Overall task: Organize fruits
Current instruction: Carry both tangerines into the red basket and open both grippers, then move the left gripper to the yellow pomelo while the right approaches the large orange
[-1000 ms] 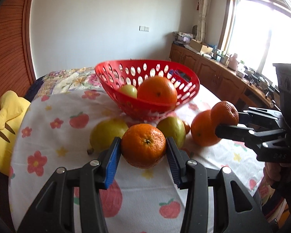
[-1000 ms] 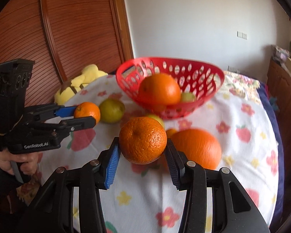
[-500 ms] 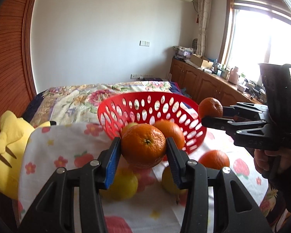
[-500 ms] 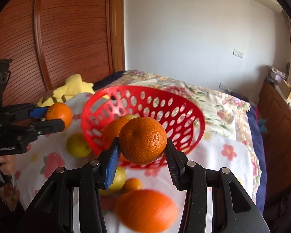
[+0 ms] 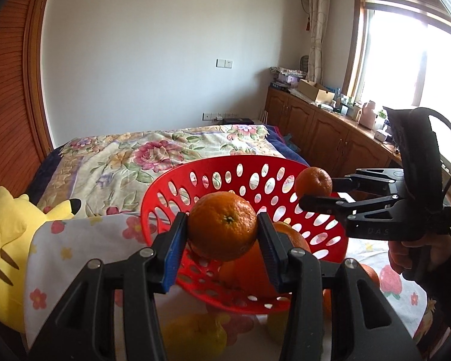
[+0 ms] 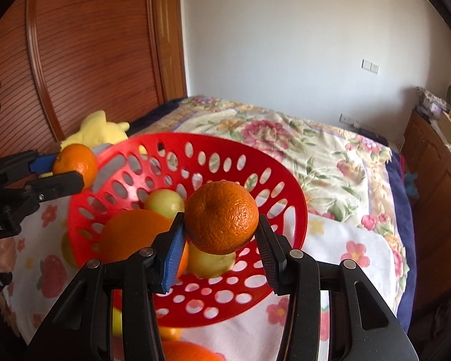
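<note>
Above the red perforated basket [image 5: 177,186], the left gripper [image 5: 222,237] clamps an orange [image 5: 222,225] between its pads, near the basket's left rim. Opposite, the right gripper [image 6: 221,234] pinches a second orange [image 6: 221,216] over the right rim. Inside the basket lie a large orange [image 6: 129,234] and a yellow-green fruit [image 6: 164,203], on a flowered cloth [image 6: 354,249].

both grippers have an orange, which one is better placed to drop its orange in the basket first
Probably the right gripper: its orange hangs over the red basket, above the fruit inside. The left gripper's orange sits just outside the rim.
</note>
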A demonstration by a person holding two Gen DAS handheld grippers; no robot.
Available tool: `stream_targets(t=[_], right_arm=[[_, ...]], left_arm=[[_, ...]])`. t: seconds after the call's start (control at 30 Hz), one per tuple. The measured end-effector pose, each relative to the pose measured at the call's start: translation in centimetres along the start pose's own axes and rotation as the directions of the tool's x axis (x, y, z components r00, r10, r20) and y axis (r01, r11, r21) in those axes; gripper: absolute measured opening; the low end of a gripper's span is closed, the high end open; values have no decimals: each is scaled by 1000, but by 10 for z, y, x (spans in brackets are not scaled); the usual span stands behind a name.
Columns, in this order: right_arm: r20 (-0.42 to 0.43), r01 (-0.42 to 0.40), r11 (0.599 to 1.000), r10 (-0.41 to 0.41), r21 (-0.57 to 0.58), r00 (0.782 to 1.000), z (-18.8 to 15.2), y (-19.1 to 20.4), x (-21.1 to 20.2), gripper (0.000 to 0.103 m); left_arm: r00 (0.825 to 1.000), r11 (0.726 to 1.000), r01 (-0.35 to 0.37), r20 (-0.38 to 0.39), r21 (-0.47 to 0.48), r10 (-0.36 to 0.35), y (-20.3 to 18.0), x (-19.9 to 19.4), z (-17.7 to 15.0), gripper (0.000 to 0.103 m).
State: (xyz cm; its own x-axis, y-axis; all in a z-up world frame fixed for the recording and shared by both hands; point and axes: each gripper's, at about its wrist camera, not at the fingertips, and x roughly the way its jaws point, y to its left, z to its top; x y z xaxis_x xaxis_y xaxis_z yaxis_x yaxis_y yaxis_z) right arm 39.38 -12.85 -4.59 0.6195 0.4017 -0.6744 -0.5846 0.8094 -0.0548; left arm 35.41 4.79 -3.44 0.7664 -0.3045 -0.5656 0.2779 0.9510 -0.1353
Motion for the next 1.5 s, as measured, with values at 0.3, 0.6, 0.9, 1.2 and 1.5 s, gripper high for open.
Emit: stream_targets(t=[0.3, 0.6, 0.9, 1.2, 1.5], right_arm=[[-47, -37, 999, 38, 15, 998, 1, -7, 20, 47], [-40, -58, 998, 59, 9, 997, 1, -3, 20, 47], [4, -66, 998, 66, 21, 998, -2, -2, 1, 47], [50, -70, 996, 67, 50, 996, -13, 5, -23, 47], [72, -74, 994, 69, 82, 995, -31, 10, -47, 48]], left_arm=[[999, 1000, -10, -32, -1, 10, 0, 18, 1, 45], [998, 1000, -20, -59, 0, 19, 2, 27, 2, 45], [997, 999, -31, -66, -13, 30, 3, 31, 3, 45], [997, 999, -48, -65, 0, 48, -2, 30, 4, 47], [997, 998, -57, -55, -5, 57, -9, 2, -2, 50]])
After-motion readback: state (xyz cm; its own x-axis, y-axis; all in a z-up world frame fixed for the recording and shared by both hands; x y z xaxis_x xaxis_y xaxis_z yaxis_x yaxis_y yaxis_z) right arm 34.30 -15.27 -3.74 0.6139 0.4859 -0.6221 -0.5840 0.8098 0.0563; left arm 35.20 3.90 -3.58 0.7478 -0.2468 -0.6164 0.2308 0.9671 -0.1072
